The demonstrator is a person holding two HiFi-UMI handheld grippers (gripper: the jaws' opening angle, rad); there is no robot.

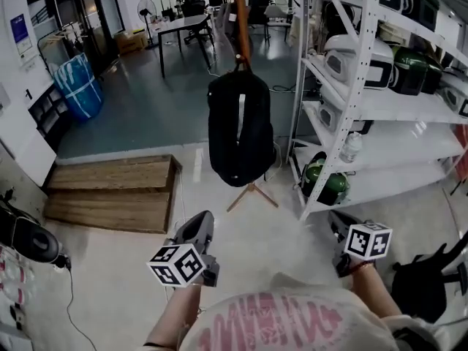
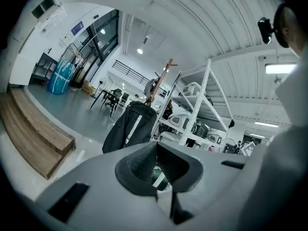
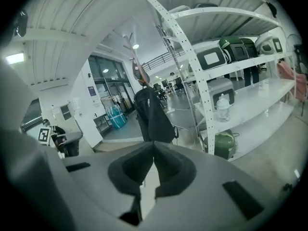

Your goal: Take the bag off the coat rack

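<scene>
A person's pale shirt with pink print (image 1: 285,320) fills the bottom edge, closest to the camera. Just beyond it, the left tongs (image 1: 202,224) and the right tongs (image 1: 335,224) are held out low over a pale floor (image 1: 241,247). Each carries a cube with square markers. Both pairs of tongs are pressed fully together with nothing between them.

Ahead, between the two, a black bag (image 1: 240,126) with a pale vertical stripe hangs from a brown wooden coat rack (image 1: 240,20). Its bottom hangs clear of the floor, above the rack's splayed feet, and well apart from both tongs. Left of the rack lies a low wooden platform (image 1: 117,189). To the right stands a white metal shelving unit (image 1: 333,101) loaded with appliances, with a green one (image 1: 327,183) on its lowest shelf.

Farther back, a blue bundle (image 1: 77,86) sits by the left wall, and a dark table (image 1: 179,26) with chairs stands in the open room.
</scene>
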